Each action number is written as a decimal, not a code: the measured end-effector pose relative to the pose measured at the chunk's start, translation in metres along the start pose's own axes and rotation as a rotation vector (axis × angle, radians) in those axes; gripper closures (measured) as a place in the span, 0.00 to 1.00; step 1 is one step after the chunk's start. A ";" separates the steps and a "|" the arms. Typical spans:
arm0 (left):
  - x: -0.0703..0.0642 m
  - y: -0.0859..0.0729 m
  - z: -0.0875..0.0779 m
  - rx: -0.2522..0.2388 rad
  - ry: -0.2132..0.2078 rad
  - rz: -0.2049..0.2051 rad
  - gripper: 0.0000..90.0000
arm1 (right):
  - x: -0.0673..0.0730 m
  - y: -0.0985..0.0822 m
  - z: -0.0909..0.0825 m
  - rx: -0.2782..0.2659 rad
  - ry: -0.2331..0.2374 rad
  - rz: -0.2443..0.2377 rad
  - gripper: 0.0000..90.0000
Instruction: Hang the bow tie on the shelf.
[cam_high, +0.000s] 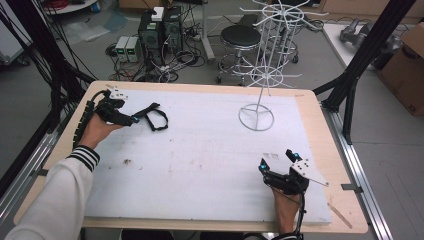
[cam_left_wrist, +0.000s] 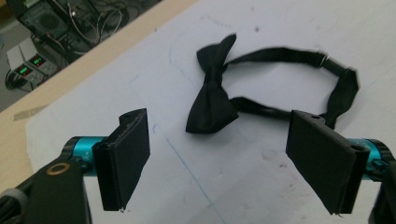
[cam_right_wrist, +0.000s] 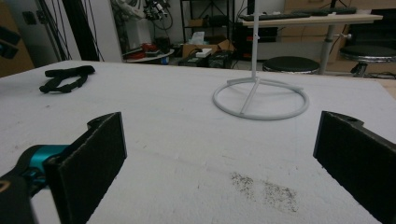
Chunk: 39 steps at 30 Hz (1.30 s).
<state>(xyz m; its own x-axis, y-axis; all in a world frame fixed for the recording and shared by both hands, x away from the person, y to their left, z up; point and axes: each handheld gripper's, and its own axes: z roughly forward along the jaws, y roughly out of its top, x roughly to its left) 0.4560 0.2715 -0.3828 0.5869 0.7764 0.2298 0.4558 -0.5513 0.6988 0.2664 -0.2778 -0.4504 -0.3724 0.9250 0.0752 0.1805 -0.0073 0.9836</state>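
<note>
Left gripper (cam_left_wrist: 217, 161), jaws wide, nothing between them, hovered just short of the black fabric bow tie with strap (cam_left_wrist: 211, 95) at 12 o'clock. Right gripper (cam_high: 276, 161) wide, empty, white wire rack (cam_high: 256, 117) at 11 o'clock.

Grey floor (cam_high: 45, 100) lies beyond the bench (cam_high: 320, 130). Ahead of the left claw (cam_high: 134, 120) stand computer towers (cam_high: 160, 30); a black stool (cam_high: 240, 37) stands farther right.
</note>
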 end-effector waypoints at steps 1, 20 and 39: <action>0.000 -0.001 0.003 0.015 0.000 0.003 0.24 | 0.000 0.000 0.000 -0.001 -0.001 0.000 0.02; -0.004 -0.005 0.036 0.073 0.014 0.013 0.27 | 0.000 0.000 0.000 -0.001 -0.005 0.005 0.02; -0.008 -0.003 0.053 0.102 0.029 0.056 0.35 | -0.001 0.000 0.000 -0.001 -0.004 0.010 0.02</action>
<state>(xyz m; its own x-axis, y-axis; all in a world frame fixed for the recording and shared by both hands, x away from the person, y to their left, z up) 0.4855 0.2514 -0.4230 0.5945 0.7512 0.2870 0.4894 -0.6212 0.6121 0.2670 -0.2786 -0.4505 -0.3671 0.9264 0.0841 0.1834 -0.0166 0.9829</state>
